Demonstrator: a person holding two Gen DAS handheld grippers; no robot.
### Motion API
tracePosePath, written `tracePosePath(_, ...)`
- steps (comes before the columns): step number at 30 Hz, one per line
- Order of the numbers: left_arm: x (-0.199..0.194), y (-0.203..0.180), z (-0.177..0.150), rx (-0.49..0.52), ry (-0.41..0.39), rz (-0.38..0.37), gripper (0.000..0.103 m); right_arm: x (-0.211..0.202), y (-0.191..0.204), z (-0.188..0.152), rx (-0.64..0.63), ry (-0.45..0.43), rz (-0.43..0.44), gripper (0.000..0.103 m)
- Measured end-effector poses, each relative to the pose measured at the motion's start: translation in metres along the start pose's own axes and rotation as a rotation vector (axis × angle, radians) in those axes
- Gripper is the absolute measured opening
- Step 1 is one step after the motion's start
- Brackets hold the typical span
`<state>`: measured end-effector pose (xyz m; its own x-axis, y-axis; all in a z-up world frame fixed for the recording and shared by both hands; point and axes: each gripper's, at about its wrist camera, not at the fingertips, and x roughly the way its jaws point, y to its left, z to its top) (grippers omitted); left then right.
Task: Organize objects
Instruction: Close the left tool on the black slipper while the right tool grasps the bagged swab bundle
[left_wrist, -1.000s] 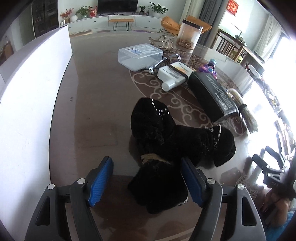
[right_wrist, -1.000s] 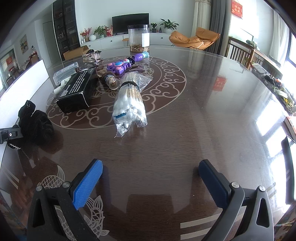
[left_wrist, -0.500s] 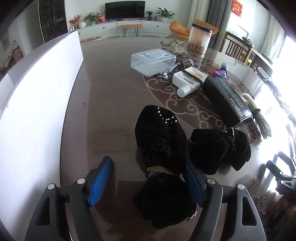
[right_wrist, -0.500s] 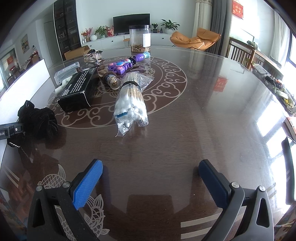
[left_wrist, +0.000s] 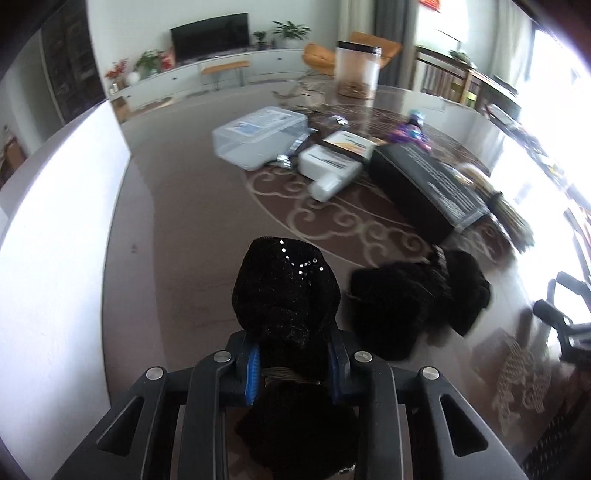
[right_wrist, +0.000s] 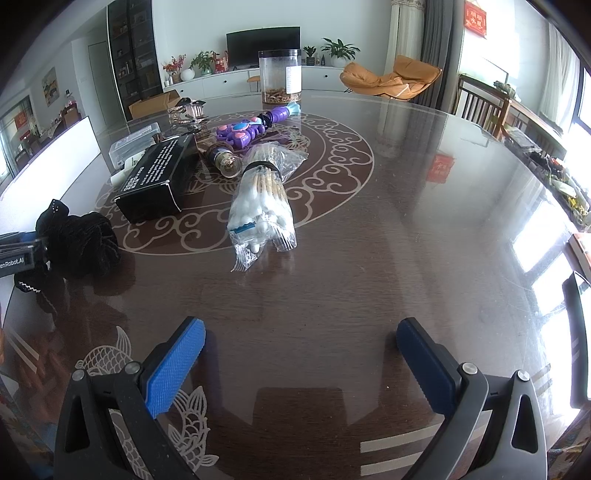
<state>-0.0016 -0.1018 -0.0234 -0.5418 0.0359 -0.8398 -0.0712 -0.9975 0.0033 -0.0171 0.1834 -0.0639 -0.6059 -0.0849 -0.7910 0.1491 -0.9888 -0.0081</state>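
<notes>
Early in the tidying, to judge by the spread of things on the dark patterned table (right_wrist: 388, 229). Left gripper (left_wrist: 293, 363) closing on a black fuzzy glove (left_wrist: 286, 295) with small sparkles, blue pads already pressing the fabric near its tan cuff band, the glove's far end draped forward over the tabletop. Second black glove (left_wrist: 417, 295) lying loose just to the right of the first, apart from it, not yet collected (presumably the pair belongs together). Right gripper (right_wrist: 301, 360) spread wide above bare wood with nothing between the pads, idle for now.

Nothing visibly sorted so far. Still scattered around the table's ornamental ring: black cardboard box (right_wrist: 157, 181) lying flat, bag of cotton swabs (right_wrist: 262, 210) beside it, purple toy wand (right_wrist: 247, 127) further back, small glass jar on its side (right_wrist: 221, 160) between box and toy, clear lidded plastic container (left_wrist: 258, 134), white tube-shaped bottle (left_wrist: 330, 166) touching the box's end, tall clear canister (right_wrist: 280, 75) at the far edge. No obvious destination for the gloves in either view (the lidded container looks a possible one, though shut). Most of the work left: one glove just being gripped, everything else untouched.
</notes>
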Motion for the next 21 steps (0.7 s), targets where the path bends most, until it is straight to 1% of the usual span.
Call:
tracePosePath(2, -0.006, -0.006, -0.010, 0.020, -0.011, -0.004, 0.028, -0.001, -0.003, 0.012, 0.057, 0.028, 0.023, 0.103)
tracePosePath(5, -0.014, -0.012, -0.023, 0.023, -0.018, -0.022, 0.028, -0.009, -0.006, 0.046, 0.133, -0.012, 0.079, 0.103)
tracePosePath(6, -0.015, -0.013, -0.026, 0.019, -0.015, -0.031, 0.027, -0.007, -0.006, 0.061, 0.143, -0.008, 0.103, 0.103)
tracePosePath(7, -0.017, -0.012, -0.028, 0.013, -0.011, -0.042, 0.027, -0.001, -0.006, 0.079, 0.144, 0.015, 0.142, 0.103)
tracePosePath(9, -0.021, -0.010, -0.029, 0.002, 0.000, -0.065, 0.027, 0.007, -0.014, 0.106, 0.159, 0.036, 0.208, 0.103)
tracePosePath(11, -0.025, -0.007, -0.034, -0.009, 0.005, -0.085, 0.027, 0.015, -0.035, 0.124, 0.226, 0.079, 0.265, 0.103)
tracePosePath(12, -0.027, -0.007, -0.038, -0.009, 0.002, -0.090, 0.027, 0.021, -0.048, 0.132, 0.281, 0.128, 0.295, 0.103)
tracePosePath(13, -0.029, -0.007, -0.042, -0.007, -0.002, -0.092, 0.027, 0.027, -0.054, 0.137, 0.307, 0.180, 0.309, 0.100)
tracePosePath(14, -0.031, -0.007, -0.044, -0.004, -0.006, -0.092, 0.027, 0.029, -0.049, 0.140, 0.297, 0.222, 0.312, 0.097)
tracePosePath(15, -0.033, -0.008, -0.047, 0.000, -0.008, -0.093, 0.027, 0.035, -0.040, 0.144, 0.242, 0.275, 0.295, 0.091)
tracePosePath(16, -0.033, -0.008, -0.048, 0.001, -0.008, -0.095, 0.027, 0.038, -0.031, 0.144, 0.189, 0.305, 0.267, 0.090)
tracePosePath(18, -0.035, -0.005, -0.049, -0.009, -0.008, -0.110, 0.027, 0.049, -0.010, 0.140, 0.071, 0.363, 0.172, 0.090)
tracePosePath(19, -0.035, -0.003, -0.050, -0.017, -0.009, -0.117, 0.027, 0.054, 0.001, 0.136, 0.016, 0.371, 0.126, 0.084)
tracePosePath(20, -0.037, -0.001, -0.051, -0.029, -0.012, -0.124, 0.027, 0.058, 0.010, 0.131, -0.025, 0.362, 0.108, 0.076)
tracePosePath(21, -0.039, 0.001, -0.053, -0.036, -0.017, -0.128, 0.027, 0.062, 0.016, 0.126, -0.052, 0.351, 0.106, 0.052)
